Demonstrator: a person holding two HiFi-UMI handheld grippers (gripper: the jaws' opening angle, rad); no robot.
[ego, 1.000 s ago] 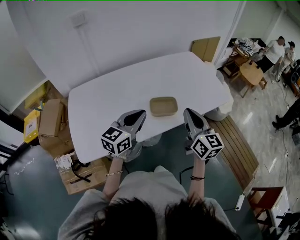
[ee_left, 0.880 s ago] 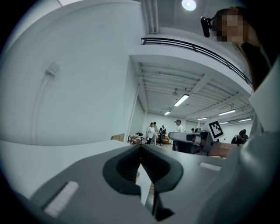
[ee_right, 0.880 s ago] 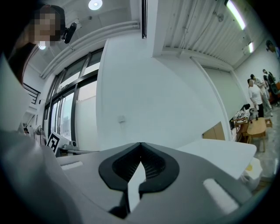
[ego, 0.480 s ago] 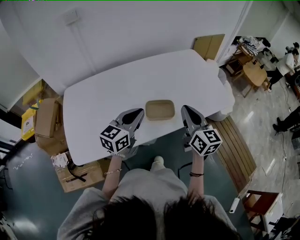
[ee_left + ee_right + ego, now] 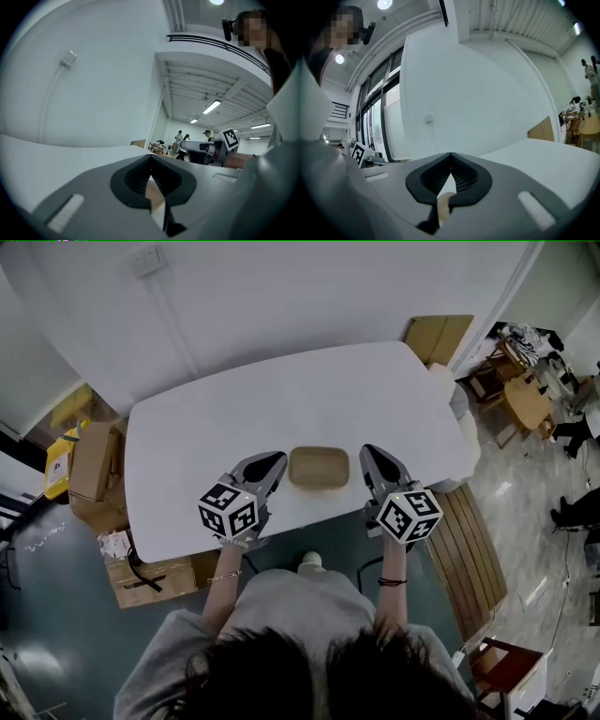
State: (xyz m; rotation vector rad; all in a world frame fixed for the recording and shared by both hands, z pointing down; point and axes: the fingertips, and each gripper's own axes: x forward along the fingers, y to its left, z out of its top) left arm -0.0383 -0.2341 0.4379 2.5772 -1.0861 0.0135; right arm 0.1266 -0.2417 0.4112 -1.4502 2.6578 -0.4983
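The tray [image 5: 319,468] lies on the white desk [image 5: 281,395] at the desk's 6 o'clock, just inside the near edge, long side running left to right. It is tan, shallow, round-cornered and empty.

The left tongs [image 5: 273,461] sit at the tray's 9 o'clock and the right tongs [image 5: 369,454] at its 3 o'clock. Each is just beside a short end, and I cannot tell whether either touches it. Both point toward 12 o'clock. In the left gripper view the two jaws meet tip to tip with nothing gripped, and only a tan sliver of tray shows through the gap lower down. The right gripper view shows the same: tips together, nothing between them, a bit of tan below.

By its look the tray is light and stiff, perhaps pulp or thin plastic, so it should lift easily but may skate on the smooth desk if nudged from one side. The raised rim is the likely place to pinch. A short end suits each tongs, one jaw inside the wall and one outside. A grip at a single end could let it tip.

Boxes [image 5: 97,480] stand on the floor at 9 o'clock of the desk, and a slatted bench [image 5: 476,538] at 4 o'clock.
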